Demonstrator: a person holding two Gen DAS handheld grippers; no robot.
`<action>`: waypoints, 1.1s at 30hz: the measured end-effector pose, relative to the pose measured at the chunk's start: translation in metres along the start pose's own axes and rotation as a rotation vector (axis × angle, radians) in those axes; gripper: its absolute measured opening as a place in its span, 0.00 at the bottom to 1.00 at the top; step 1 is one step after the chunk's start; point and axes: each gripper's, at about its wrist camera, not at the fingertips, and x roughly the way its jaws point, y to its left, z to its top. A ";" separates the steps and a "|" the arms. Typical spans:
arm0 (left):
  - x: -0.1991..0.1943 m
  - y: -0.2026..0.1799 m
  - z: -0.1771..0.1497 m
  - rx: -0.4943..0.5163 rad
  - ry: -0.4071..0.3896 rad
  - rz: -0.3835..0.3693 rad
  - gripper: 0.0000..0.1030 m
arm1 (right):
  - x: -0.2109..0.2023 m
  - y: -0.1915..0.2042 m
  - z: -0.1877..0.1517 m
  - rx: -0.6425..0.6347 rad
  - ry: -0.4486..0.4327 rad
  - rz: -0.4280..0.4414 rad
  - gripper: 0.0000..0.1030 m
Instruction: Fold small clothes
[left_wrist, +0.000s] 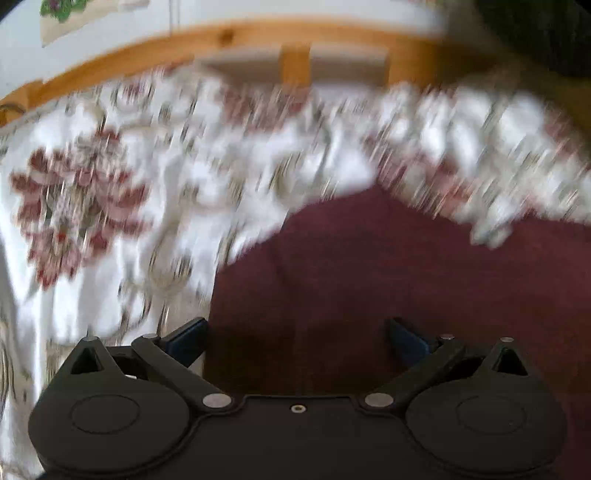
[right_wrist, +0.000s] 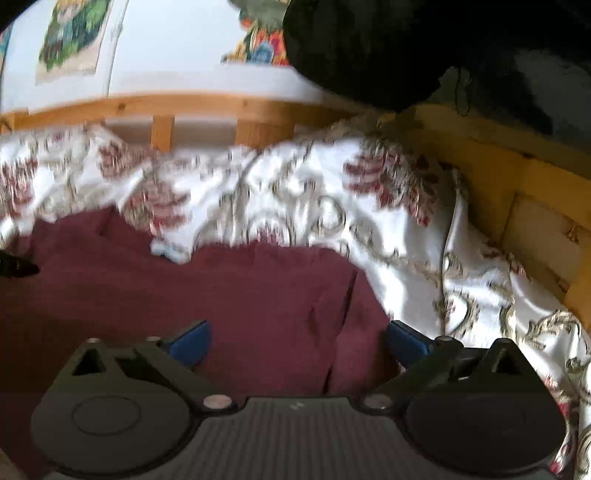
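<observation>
Both grippers, left gripper (left_wrist: 297, 338) and right gripper (right_wrist: 297, 341), hover jaws apart over maroon garment (right_wrist: 184, 295) on floral bedspread (right_wrist: 295, 184). Likely pre-grasp; next needs 2 edge pinches.

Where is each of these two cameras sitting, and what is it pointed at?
Left wrist: on the left gripper, facing forward over its open blue fingers at the maroon garment and floral bedspread.
Right wrist: on the right gripper, open too, above the same garment.
Shared: garment, bedspread, wooden bed frame.
</observation>
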 end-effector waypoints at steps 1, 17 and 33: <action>0.006 0.004 -0.006 -0.031 0.005 -0.010 1.00 | 0.005 0.001 -0.003 -0.008 0.026 -0.014 1.00; -0.004 0.025 -0.034 -0.124 -0.156 -0.104 0.99 | 0.013 0.006 -0.016 -0.029 0.042 -0.049 1.00; -0.007 0.027 -0.038 -0.133 -0.170 -0.108 0.99 | 0.013 0.008 -0.016 -0.038 0.040 -0.056 1.00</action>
